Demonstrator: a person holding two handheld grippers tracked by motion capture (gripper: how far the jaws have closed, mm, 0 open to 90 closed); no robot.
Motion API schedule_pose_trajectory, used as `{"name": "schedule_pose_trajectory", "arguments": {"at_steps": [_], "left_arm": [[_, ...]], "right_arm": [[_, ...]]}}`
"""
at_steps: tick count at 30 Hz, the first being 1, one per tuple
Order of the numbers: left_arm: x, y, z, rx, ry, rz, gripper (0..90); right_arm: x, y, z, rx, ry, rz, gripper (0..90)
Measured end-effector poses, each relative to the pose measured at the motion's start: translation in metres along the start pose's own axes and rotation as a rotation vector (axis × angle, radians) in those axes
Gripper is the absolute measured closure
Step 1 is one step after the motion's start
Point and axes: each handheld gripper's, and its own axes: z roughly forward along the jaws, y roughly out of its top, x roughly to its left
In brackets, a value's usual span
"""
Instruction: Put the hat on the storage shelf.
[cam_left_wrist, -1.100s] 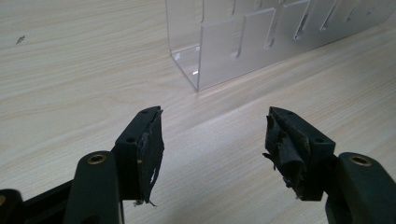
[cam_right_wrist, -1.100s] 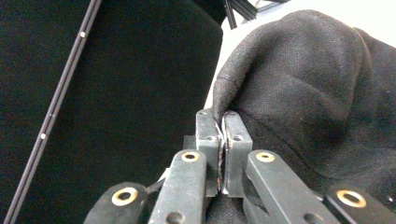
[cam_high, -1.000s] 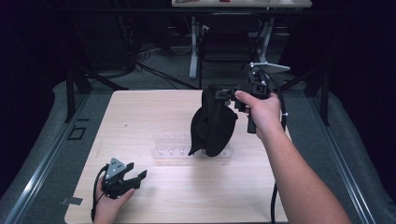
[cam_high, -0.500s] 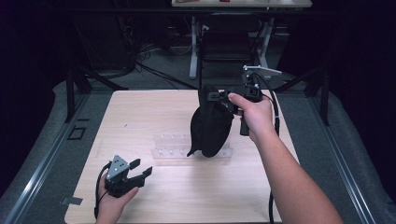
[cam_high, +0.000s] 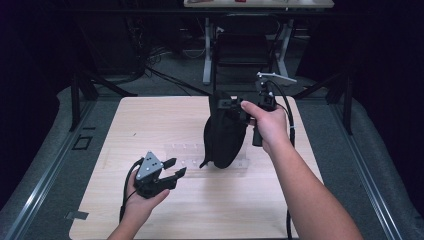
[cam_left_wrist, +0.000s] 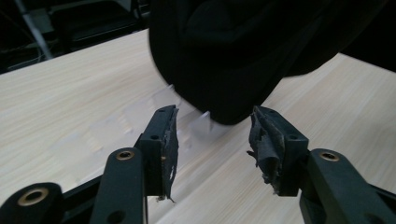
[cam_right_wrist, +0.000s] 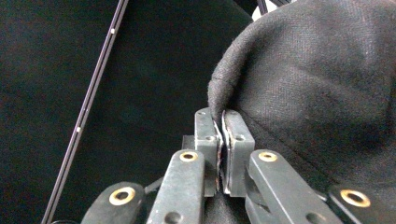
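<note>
Right hand-held gripper (cam_right_wrist: 222, 133) is clenched on the black bag's (cam_high: 223, 135) top edge; bag hangs touching the counter (cam_high: 150, 115). Left hand-held gripper (cam_high: 172, 168), just beside the bag, is released; its jaws have just been closing, nothing between them.

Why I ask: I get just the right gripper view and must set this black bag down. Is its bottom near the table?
Observer: Yes. The black bag hangs upright from the right gripper, with its bottom low over a clear plastic tray on the table. I cannot tell if they touch.
Operator: And the other gripper?
Observer: The left gripper points at the bag's bottom, apart from it. Its jaws have just been closing, with nothing between them.
</note>
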Motion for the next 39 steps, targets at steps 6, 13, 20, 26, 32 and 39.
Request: {"name": "schedule_pose_trajectory", "arguments": {"at_steps": [6, 13, 20, 26, 32, 39], "left_arm": [[-0.016, 0.017, 0.012, -0.005, -0.044, 0.029, 54.2], [-0.028, 0.024, 0.025, -0.004, -0.067, 0.04, 55.4], [-0.039, 0.027, 0.038, 0.04, -0.045, 0.116, 67.4], [-0.042, 0.023, 0.042, 0.051, 0.011, 0.186, 80.1], [-0.042, 0.021, 0.04, 0.044, 0.025, 0.205, 83.0], [-0.039, 0.02, 0.038, 0.052, 0.043, 0.213, 84.7]], "right_arm": [[-0.004, 0.0, -0.002, -0.007, 0.012, 0.011, 86.6], [-0.005, 0.0, -0.002, -0.004, 0.012, 0.007, 86.5], [-0.004, -0.001, 0.002, 0.001, 0.017, 0.001, 86.3], [-0.003, -0.003, 0.003, 0.001, 0.019, -0.006, 86.0], [0.0, -0.003, 0.0, -0.012, 0.056, -0.011, 74.8], [0.003, -0.005, -0.007, -0.032, 0.065, -0.029, 67.2]]}}
